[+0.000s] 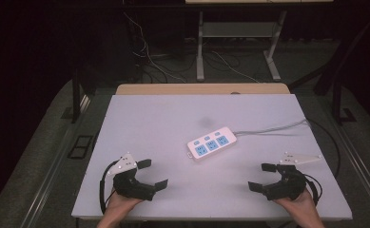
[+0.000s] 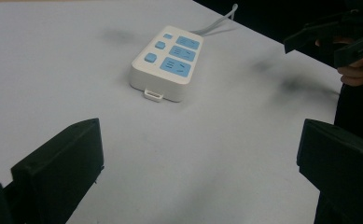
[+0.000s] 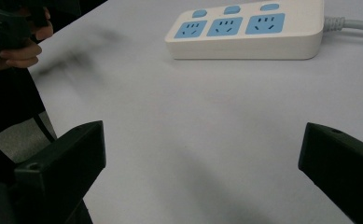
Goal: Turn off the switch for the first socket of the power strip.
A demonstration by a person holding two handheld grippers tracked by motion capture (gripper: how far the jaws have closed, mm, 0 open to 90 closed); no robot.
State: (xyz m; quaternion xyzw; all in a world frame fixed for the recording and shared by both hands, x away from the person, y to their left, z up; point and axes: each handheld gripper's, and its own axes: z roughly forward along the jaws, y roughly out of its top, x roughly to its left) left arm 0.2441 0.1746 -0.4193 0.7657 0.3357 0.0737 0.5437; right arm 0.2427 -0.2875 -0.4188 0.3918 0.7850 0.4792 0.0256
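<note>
We've got the white power strip (image 1: 211, 143) lying flat mid-bench (image 1: 154, 118), its grey cord (image 1: 273, 128) trailing off to the right. Our left gripper (image 1: 153, 175) sits near the front edge, jaws spread wide and empty. Our right gripper (image 1: 262, 176) mirrors it, jaws likewise spread, both well apart from the strip.

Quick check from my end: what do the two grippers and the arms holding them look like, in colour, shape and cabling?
Both are black two-jaw tools with broad, blocky fingers. The left gripper and the right gripper each carry a light grey three-cornered plate on top. A black cable loops from each one. The hands are bare, and no sleeve is visible on the forearms.
</note>
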